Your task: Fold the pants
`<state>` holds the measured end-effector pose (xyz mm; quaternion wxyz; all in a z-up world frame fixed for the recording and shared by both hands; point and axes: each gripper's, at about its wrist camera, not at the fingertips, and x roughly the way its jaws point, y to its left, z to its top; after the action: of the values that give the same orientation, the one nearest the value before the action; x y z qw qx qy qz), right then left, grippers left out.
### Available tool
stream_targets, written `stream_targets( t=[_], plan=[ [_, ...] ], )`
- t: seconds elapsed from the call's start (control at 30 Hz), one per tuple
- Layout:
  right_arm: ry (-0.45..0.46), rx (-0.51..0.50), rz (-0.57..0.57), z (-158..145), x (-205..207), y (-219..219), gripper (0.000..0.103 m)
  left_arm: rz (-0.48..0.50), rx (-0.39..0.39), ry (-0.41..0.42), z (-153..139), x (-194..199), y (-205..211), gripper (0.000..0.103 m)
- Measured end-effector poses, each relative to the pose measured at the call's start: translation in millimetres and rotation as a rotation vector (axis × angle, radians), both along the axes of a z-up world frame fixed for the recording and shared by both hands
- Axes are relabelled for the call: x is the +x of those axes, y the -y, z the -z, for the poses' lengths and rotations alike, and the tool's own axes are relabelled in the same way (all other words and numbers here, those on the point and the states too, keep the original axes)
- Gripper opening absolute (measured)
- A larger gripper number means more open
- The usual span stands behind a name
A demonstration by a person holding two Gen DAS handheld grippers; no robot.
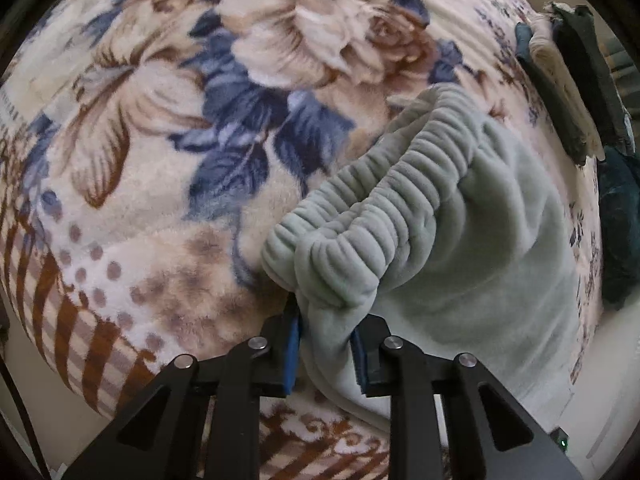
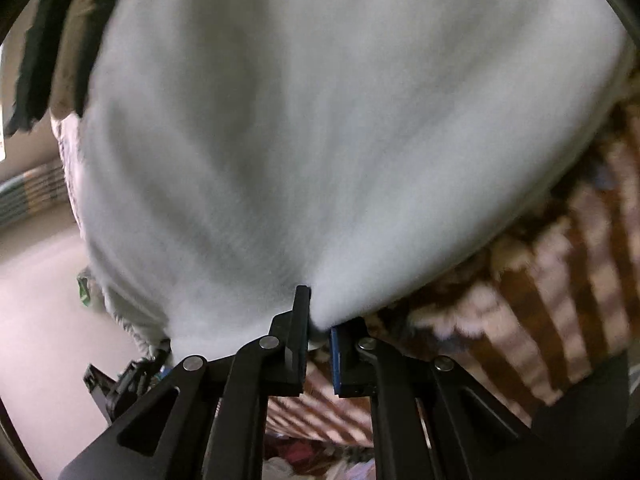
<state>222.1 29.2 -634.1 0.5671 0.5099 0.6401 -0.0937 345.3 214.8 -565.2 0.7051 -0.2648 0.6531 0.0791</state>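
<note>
Left wrist view: my left tool [image 1: 326,344] is clamped on the pants [image 1: 460,240] just below the elastic waistband [image 1: 384,196], which lies on the floral blanket [image 1: 160,140].

Right wrist view: my right tool [image 2: 320,334] pinches the pants' edge above that blanket. I judge the grasp done; next I must lift both corners together.

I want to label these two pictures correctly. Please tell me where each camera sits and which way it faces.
Left wrist view: sits on the left gripper, facing steeply down at the floral blanket; its jaws pinch the pale green pants by the ribbed waistband.
Right wrist view: sits on the right gripper, facing down along the blurred fabric; its jaws are shut on an edge of the pants.
Shared: the pants, the blanket, and the folded clothes beyond.
</note>
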Motion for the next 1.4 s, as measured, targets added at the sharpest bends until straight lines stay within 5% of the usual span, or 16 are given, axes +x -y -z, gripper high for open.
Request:
stream_targets(
  t=[0.07,0.17,0.23,0.27,0.4,0.53,0.67,0.9,1.0,1.17,1.27,1.4],
  plan=[
    [-0.006,0.024,-0.007,3.8,6.5,3.1,0.015,0.014,0.028,-0.015,-10.3,-0.9,1.5,0.041],
    [0.023,0.058,-0.032,-4.8,6.2,12.2,0.024,0.071,0.098,-0.036,-36.7,-4.9,16.6,0.045],
    [0.071,0.034,-0.047,-21.0,1.5,23.4,0.056,0.147,0.181,-0.03,-52.2,-8.3,38.2,0.07],
    [0.086,0.006,-0.06,-27.6,-3.6,29.9,0.062,0.209,0.235,0.002,-64.5,-10.1,59.1,0.074],
    [0.118,-0.082,-0.02,-52.6,-33.3,80.0,0.063,0.381,0.268,0.092,-84.1,-12.4,143.6,0.099],
    [0.119,-0.152,0.215,-72.1,-83.6,196.9,0.063,0.452,0.16,0.079,-73.0,-7.0,224.9,0.099],
    [0.16,-0.293,0.41,-87.0,-118.7,325.7,0.063,0.427,0.179,0.099,-65.1,-10.2,286.2,0.099],
    [0.174,-0.282,0.501,-47.7,-130.5,491.8,0.059,0.204,0.203,0.003,-35.0,-26.8,345.6,0.099],
    [0.159,-0.231,0.474,-29.0,-122.0,513.0,0.028,0.124,0.227,-0.056,-19.8,-37.4,348.6,0.099],
    [0.185,-0.141,0.359,-7.4,-112.4,509.3,0.027,-0.027,0.144,-0.079,-8.4,-52.7,335.0,0.096],
    [0.169,-0.125,0.321,0.0,-94.9,484.9,0.027,-0.1,0.115,-0.077,-4.4,-61.5,322.3,0.065],
    [0.147,-0.049,0.349,3.2,-92.5,472.5,0.027,-0.209,-0.034,-0.044,-11.2,-85.7,305.4,0.064]
  ],
)
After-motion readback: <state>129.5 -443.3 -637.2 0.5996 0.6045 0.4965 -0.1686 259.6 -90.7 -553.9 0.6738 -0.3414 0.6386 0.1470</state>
